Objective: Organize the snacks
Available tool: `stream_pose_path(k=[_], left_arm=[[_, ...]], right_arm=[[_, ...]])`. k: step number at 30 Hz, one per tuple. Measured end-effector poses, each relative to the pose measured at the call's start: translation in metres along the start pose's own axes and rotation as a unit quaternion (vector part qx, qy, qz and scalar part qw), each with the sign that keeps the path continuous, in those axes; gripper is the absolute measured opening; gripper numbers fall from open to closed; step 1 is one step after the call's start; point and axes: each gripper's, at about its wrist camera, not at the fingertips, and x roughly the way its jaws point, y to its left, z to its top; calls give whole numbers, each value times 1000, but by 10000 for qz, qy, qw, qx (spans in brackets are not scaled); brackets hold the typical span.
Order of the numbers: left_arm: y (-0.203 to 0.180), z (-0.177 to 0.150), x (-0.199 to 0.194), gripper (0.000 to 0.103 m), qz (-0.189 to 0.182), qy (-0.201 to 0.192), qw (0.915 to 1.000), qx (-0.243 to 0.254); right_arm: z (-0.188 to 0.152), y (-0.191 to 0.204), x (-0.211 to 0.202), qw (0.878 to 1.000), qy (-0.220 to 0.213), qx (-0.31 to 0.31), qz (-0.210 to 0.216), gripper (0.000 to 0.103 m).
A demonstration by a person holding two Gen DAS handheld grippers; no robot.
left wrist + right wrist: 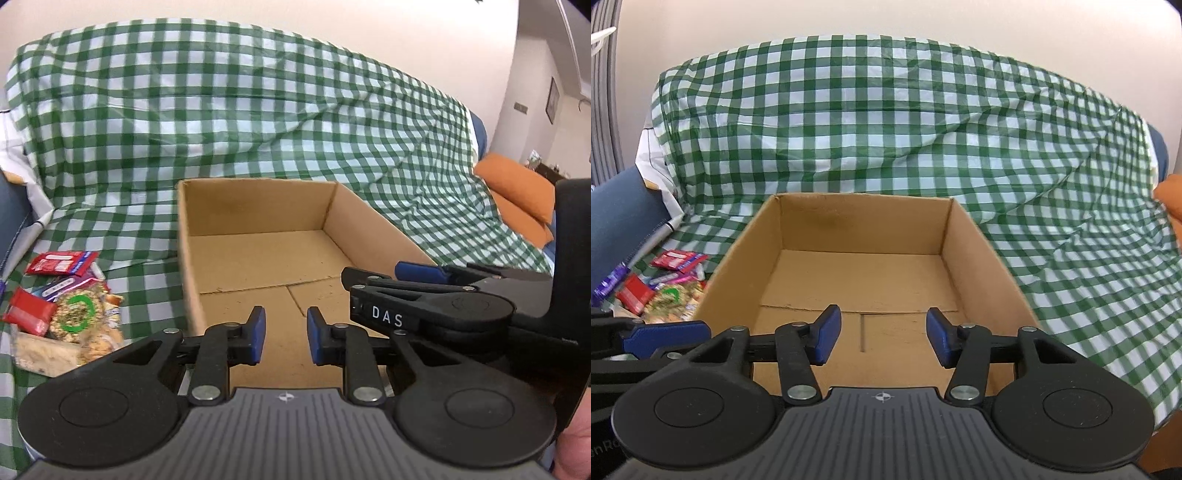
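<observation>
A: Left wrist view first, please. What is the biggest thing ahead of the tools?

B: A green checked cloth [258, 110] covers everything beyond them. On it, straight ahead of both tools, stands an open cardboard box [860, 229]; I see only bare cardboard inside it.

A: And where are the snacks?

B: The snacks [62, 295] lie in a heap on the cloth, outside the box, to the left of the left gripper [286, 334]. Red wrappers are on top, and a pack with a green ring.

A: How do the tools stand?

B: The left gripper has a narrow gap between its blue pads, nothing in it. The right gripper [882, 338] is wider apart, also with nothing between. It sits just to the right of the left one.
</observation>
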Motion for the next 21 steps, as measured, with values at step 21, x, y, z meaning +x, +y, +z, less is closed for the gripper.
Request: stream_pose_path(k=[21], left_arm=[[263, 4, 11, 54, 1067, 792, 8922, -4316]], right_arm=[[-6, 136, -13, 9772, -385, -913, 1878, 64]])
